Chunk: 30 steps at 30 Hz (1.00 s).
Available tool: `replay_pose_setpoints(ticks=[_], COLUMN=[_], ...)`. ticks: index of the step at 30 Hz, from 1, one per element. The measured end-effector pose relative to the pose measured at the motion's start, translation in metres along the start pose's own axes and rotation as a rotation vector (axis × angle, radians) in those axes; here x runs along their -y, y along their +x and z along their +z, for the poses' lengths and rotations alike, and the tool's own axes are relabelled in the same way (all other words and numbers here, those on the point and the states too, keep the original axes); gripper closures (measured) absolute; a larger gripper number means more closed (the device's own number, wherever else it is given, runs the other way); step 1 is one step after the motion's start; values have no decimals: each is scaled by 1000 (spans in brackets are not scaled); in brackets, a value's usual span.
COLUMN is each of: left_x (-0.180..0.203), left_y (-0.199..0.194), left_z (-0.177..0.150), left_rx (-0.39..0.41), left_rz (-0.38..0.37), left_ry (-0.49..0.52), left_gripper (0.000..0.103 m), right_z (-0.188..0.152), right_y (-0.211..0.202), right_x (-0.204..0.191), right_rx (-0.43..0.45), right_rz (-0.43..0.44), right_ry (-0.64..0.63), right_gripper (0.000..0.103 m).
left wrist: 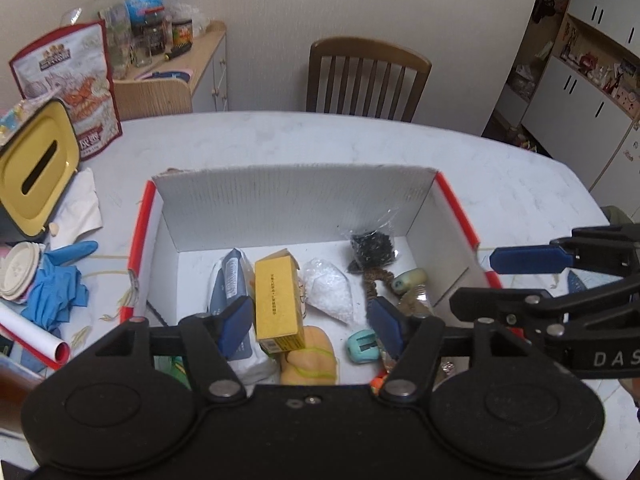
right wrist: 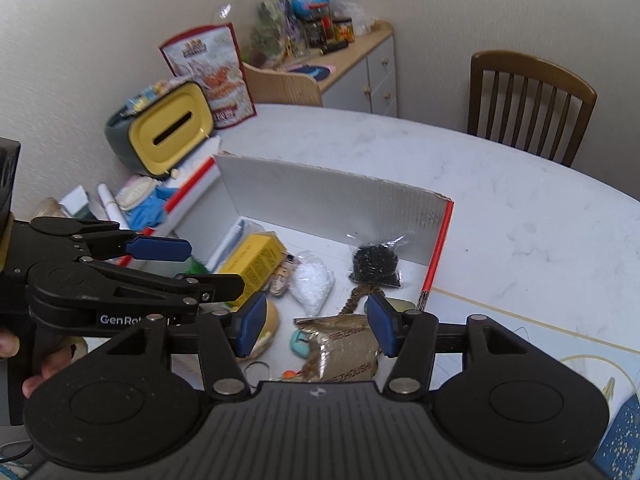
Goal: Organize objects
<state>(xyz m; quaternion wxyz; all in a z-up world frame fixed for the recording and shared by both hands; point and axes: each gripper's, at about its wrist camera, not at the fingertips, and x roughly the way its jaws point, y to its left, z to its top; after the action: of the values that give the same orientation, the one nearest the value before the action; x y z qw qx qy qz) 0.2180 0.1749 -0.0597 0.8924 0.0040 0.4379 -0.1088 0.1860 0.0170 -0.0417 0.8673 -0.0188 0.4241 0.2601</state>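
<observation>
Your fingers (left wrist: pixel 236 318) on the left gripper (left wrist: pixel 310 322) stand spread apart with nothing between them, poised above the near end of the white box (left wrist: pixel 292 204); the right gripper (right wrist: pixel 316 326) is likewise released and empty, hanging over the box's near right corner. The two tools sit close side by side, each showing in the other's camera.

The things being organized already lie in the box: the yellow carton (left wrist: pixel 277 304) leaning on a grey-blue pouch (left wrist: pixel 230 280), a bag of white granules (left wrist: pixel 330 290), a bag of black bits (left wrist: pixel 372 246) against the far wall, a teal sharpener-like piece (left wrist: pixel 362 346), and a gold foil packet (right wrist: pixel 344 346) right under your right fingers. Blue gloves (left wrist: pixel 58 292) and a paper cup lid (left wrist: pixel 18 270) are still out on the tabletop (left wrist: pixel 320 140) to the left.

Watch the crowding. If you dip either tool now, I judge the open fingers could snag a neighbouring bag or tip the carton, since the items overlap. The grippers themselves may also knock together if both descend at once. The thin plastic bags look slippery and could tear if pinched at a corner.
</observation>
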Motion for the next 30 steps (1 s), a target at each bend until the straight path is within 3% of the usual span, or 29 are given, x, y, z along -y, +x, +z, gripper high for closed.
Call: replay_pose_setpoints(ticks=[9,13,26,30], left_x=[8,10,16,16], left_y=[-37,-50,-79,-83], left_z=[-10,-15,-31,-37], left_rx=[73,92,146,145], left_rz=[14,19,67,68], left_ry=[0,-3,-3,-5], left_gripper=[19,16,2,1], right_z=[-19,-26,-48,-55], right_y=[-44,-57,-86,-94], right_x=[-10,-11,-10,-12], right_rx=[88,120,204,234], right_rz=[51,56,36,33], right_ry=[-24,-26,-15,-18], right_gripper=[33,24,18,3])
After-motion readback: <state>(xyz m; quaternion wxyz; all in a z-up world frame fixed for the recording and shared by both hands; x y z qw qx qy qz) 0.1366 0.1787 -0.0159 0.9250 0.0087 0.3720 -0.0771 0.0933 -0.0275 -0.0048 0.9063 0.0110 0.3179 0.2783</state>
